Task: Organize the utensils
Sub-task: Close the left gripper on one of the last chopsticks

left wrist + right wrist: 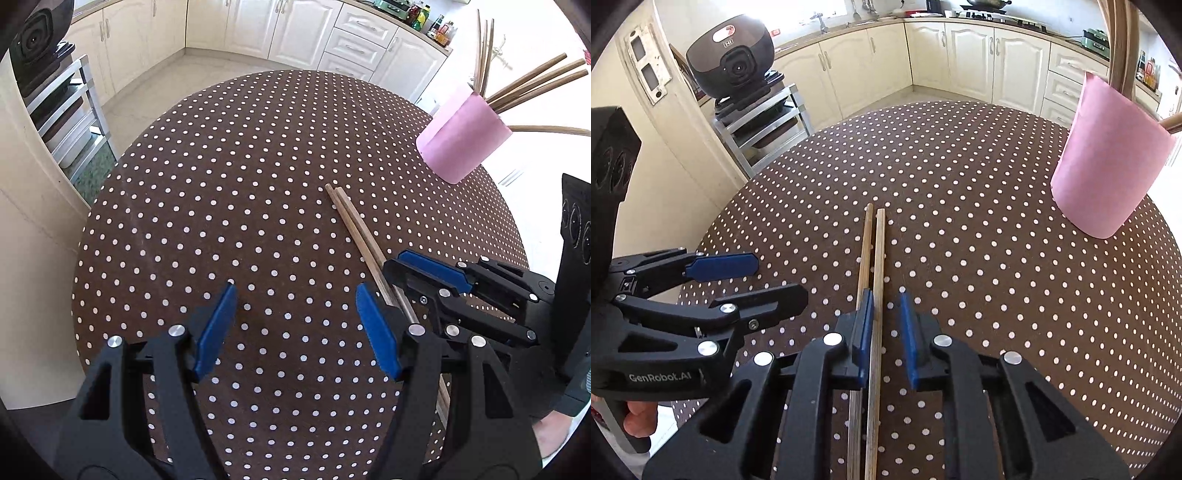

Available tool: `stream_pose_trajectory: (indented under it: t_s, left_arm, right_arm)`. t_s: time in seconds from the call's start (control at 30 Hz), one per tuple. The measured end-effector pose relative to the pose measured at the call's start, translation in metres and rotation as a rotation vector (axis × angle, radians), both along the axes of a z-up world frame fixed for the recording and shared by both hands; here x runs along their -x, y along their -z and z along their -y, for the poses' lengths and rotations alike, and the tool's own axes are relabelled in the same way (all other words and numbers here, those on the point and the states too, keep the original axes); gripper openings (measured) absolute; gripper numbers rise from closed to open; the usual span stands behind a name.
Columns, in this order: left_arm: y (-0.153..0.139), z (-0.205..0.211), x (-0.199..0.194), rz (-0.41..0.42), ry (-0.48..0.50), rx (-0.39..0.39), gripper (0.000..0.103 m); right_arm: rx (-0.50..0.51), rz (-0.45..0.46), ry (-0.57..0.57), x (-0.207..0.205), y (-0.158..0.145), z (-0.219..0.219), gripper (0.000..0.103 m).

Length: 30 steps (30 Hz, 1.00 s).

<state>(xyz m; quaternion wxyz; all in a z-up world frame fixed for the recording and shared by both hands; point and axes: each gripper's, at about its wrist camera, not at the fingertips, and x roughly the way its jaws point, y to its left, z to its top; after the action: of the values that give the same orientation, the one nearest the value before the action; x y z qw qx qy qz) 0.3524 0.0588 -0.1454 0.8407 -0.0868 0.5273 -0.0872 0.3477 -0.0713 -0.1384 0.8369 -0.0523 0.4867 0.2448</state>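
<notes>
Two wooden chopsticks [874, 251] lie side by side on the dotted brown tablecloth. My right gripper [885, 295] sits low over their near half. Its jaws are narrow, with the right-hand stick between them against the left pad and a gap to the right pad; the left-hand stick runs under the left finger. In the left wrist view the chopsticks [354, 225] run to the right gripper [402, 284]. My left gripper [297, 288] hangs wide open over bare cloth beside it, holding nothing. A pink holder [461, 140] with several chopsticks stands at the far right.
The round table [184, 206] drops off to the floor on all sides. A metal rack with a dark cooker [733, 55] stands beyond the left edge. Cream cabinets [971, 59] line the far wall. A hand [639, 417] holds the left gripper's handle.
</notes>
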Motion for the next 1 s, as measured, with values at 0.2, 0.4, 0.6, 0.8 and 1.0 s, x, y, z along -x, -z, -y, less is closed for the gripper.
stream_pose_trajectory:
  t_s: [0.2,0.4,0.6,0.8,1.0]
  left_arm:
    - [0.0,0.0,-0.003,-0.003,-0.015,0.009,0.067]
    - [0.001,0.012,-0.003,0.0,-0.003,0.0,0.067]
    - [0.002,0.035,-0.01,0.002,0.0,-0.01,0.066]
    - [0.003,0.062,-0.016,0.008,0.0,-0.093,0.037]
    - [0.004,0.079,-0.02,0.012,0.027,-0.18,0.025]
  right_arm:
    - [0.009,0.01,-0.044,0.004,0.006,-0.003,0.007]
    - [0.031,0.036,0.002,0.004,0.006,0.005,0.006]
    - [-0.012,0.007,0.086,-0.001,0.004,0.05,0.006]
    - [-0.051,-0.016,0.111,-0.002,0.006,0.077,0.006]
    - [-0.052,-0.021,0.092,-0.005,0.004,0.077,0.007]
